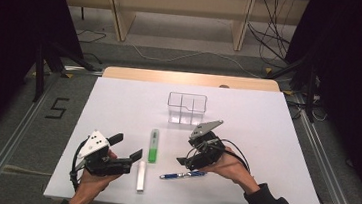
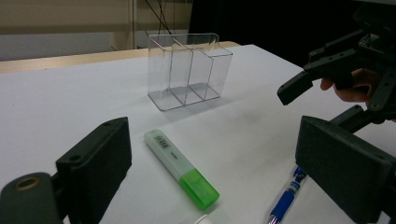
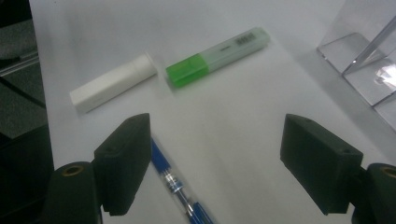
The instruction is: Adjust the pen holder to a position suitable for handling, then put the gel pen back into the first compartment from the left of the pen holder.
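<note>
The right gripper point(image 1: 190, 153) is hovering over the near right part of the desk point(image 1: 274, 156), its jaws spread wide and holding nothing. In the right gripper view its own jaws are standing far apart, with bare desk surface between them. The blue pen point(image 3: 175, 186) is lying flat just under the inner edge of one jaw, partly covered by it. The pen has a blue barrel with a clear section and a silver band; in the high view it point(image 1: 182, 174) is resting near the front edge of the desk, just below the right gripper.

The left gripper point(image 1: 127, 147) is being held over the near left part of the desk, its jaws also wide open and empty. In the left gripper view the highlighter point(image 2: 181, 168) is lying between the jaws, farther out on the desk.

One highlighter, with a pale translucent body and a green cap, is lying at the middle of the desk between the two grippers. One white stick-shaped object point(image 1: 141, 175) is lying just beside its capped end, toward the front edge. One clear plastic organizer point(image 1: 186, 108), divided into compartments, is standing toward the far edge.
</note>
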Available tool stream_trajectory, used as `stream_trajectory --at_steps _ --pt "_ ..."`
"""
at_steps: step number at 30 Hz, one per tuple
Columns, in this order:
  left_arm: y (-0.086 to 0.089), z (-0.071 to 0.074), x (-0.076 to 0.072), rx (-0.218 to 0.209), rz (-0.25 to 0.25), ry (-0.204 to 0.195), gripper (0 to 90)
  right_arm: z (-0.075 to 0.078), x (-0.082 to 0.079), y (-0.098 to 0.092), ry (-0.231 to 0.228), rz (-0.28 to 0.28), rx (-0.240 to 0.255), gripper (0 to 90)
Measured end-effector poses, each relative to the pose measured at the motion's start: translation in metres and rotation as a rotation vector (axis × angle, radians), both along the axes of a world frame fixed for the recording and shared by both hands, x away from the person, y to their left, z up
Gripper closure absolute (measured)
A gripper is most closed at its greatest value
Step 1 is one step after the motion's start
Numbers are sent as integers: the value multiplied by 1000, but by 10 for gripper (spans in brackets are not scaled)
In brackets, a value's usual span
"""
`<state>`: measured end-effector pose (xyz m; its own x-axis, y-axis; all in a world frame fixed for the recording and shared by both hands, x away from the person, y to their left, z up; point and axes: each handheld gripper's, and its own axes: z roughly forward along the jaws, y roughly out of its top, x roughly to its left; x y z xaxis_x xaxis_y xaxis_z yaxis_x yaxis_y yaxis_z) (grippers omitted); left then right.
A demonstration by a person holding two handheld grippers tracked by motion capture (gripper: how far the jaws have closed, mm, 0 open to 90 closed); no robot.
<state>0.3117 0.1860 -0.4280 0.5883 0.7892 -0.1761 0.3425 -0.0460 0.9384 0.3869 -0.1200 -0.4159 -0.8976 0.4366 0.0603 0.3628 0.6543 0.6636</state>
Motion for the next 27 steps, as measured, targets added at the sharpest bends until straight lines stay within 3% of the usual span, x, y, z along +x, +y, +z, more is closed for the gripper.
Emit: stream_trajectory --at_steps 20,27 --pt "0 0 -1 8 -4 -5 101 -17 -13 20 35 113 -101 293" --pt "0 1 -1 7 -4 -7 102 -27 -14 25 56 138 -179 314"
